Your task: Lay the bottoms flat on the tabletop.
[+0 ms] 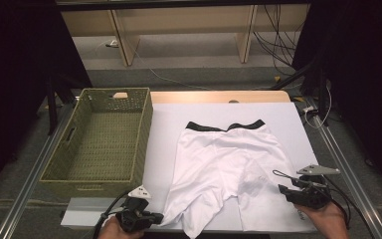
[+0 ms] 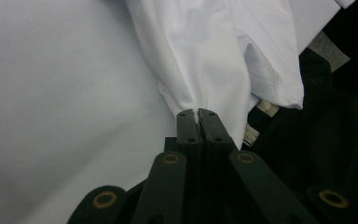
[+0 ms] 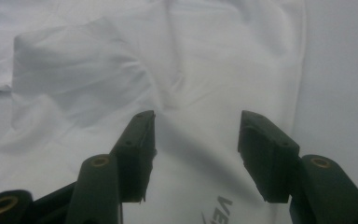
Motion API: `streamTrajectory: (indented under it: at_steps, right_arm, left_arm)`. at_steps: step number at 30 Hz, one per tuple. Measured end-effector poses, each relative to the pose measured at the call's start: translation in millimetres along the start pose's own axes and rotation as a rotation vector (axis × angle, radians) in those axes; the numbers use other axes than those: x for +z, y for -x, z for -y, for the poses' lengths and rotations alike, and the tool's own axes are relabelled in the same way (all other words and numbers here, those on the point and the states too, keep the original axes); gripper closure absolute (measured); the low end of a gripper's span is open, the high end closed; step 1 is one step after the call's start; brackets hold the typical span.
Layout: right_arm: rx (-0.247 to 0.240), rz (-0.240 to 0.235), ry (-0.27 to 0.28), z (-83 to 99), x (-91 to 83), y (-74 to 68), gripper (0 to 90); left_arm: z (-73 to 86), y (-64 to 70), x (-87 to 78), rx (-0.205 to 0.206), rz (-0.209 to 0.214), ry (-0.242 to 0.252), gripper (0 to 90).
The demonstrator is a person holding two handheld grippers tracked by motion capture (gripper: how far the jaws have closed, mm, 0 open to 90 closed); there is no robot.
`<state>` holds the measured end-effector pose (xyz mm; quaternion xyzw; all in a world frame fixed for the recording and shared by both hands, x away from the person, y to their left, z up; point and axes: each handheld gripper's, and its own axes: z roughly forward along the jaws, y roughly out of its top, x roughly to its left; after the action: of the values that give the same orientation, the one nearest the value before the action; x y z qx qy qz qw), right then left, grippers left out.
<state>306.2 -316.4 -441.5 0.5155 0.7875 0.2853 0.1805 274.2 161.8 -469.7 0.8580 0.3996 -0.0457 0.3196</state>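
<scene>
High view: left claw pinches the shorts' leg hem; right claw gapes above the other leg. Soft, limp fabric; best gripped at hems.

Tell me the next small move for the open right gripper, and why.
Probably lower the right gripper and shut it on the near leg of the white shorts. Its jaws stand open just above that fabric, while the left gripper is already shut on the other leg's hem, so both corners would then be held.
</scene>
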Motion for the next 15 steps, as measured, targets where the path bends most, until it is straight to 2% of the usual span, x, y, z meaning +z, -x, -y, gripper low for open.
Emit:
streamTrajectory:
  at_steps: [4,5,6,7,8,11,15]
  right_arm:
    - [-0.026,-0.023,0.002,-3.4,1.0,-10.3,46.0]
    - [-0.028,-0.035,0.003,-4.5,1.2,-13.7,45.9]
    - [-0.034,-0.051,0.007,-5.6,1.7,-17.5,45.9]
    - [-0.041,-0.065,0.01,-6.9,2.0,-22.0,45.9]
    - [-0.049,-0.081,0.011,-8.3,2.6,-27.3,45.8]
    - [-0.102,-0.121,0.007,-12.4,7.4,-48.0,46.1]
    - [-0.187,-0.167,-0.016,-15.8,15.1,-78.2,47.0]
  left_arm:
    - [-2.4,1.5,-1.3,0.004,0.012,0.004,85.8]
    - [-5.3,2.1,-2.1,-0.001,0.0,0.025,80.4]
    - [-9.6,2.8,-2.7,-0.006,-0.024,0.044,71.2]
    - [-14.7,3.7,-3.3,0.001,-0.05,0.055,62.9]
    - [-19.9,4.9,-3.7,0.009,-0.064,0.074,58.6]
    - [-38.5,9.8,0.3,0.013,-0.094,0.132,48.0]
    - [-63.8,17.3,11.8,0.042,-0.147,0.195,39.6]
